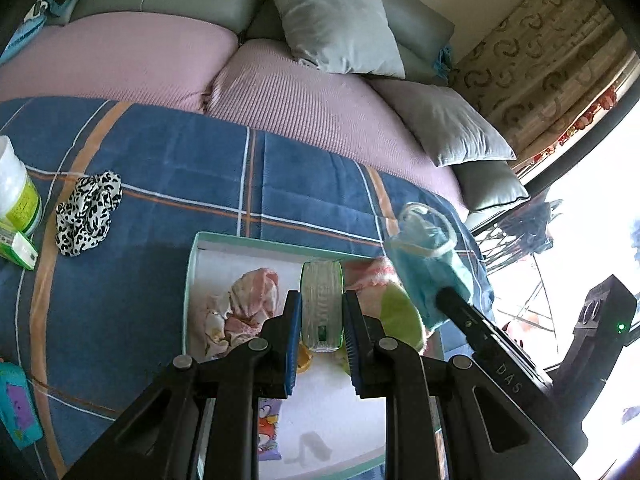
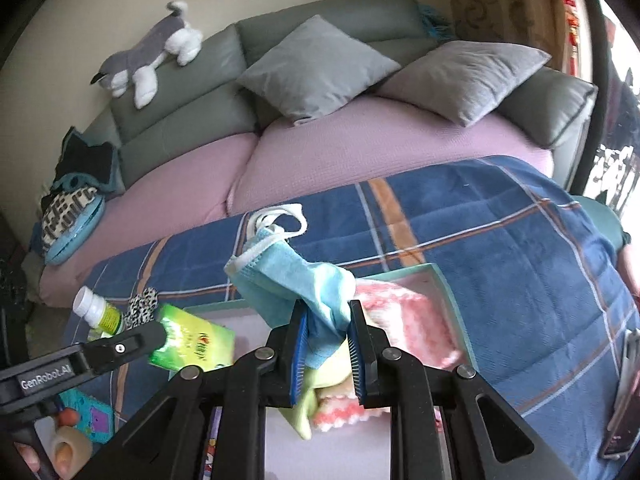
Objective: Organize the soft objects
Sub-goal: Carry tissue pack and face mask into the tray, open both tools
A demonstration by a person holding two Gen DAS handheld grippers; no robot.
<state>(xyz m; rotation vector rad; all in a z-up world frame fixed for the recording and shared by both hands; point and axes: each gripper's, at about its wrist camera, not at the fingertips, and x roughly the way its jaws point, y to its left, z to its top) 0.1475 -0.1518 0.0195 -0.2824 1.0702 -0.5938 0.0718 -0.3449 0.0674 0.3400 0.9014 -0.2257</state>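
Note:
My left gripper [image 1: 322, 308] is shut on a green tissue pack [image 1: 322, 304] and holds it above the open box [image 1: 192, 276]; the pack also shows in the right wrist view [image 2: 192, 340]. My right gripper [image 2: 328, 322] is shut on a blue face mask [image 2: 288, 276] with white ear loops, held above the box's right side; the mask shows in the left wrist view [image 1: 428, 256]. In the box lie a pink floral cloth [image 1: 248, 300], a pink knitted piece [image 2: 404, 320] and a yellow-green cloth [image 1: 400, 316]. A black-and-white scrunchie [image 1: 88, 212] lies on the blue plaid blanket [image 1: 160, 184].
A white bottle with a green label [image 1: 16, 192] and a small green box [image 1: 18, 246] lie at the blanket's left. A teal toy [image 1: 18, 408] is lower left. Grey pillows [image 1: 340, 24] and a plush husky [image 2: 148, 52] rest on the sofa. A phone [image 2: 624, 400] lies at right.

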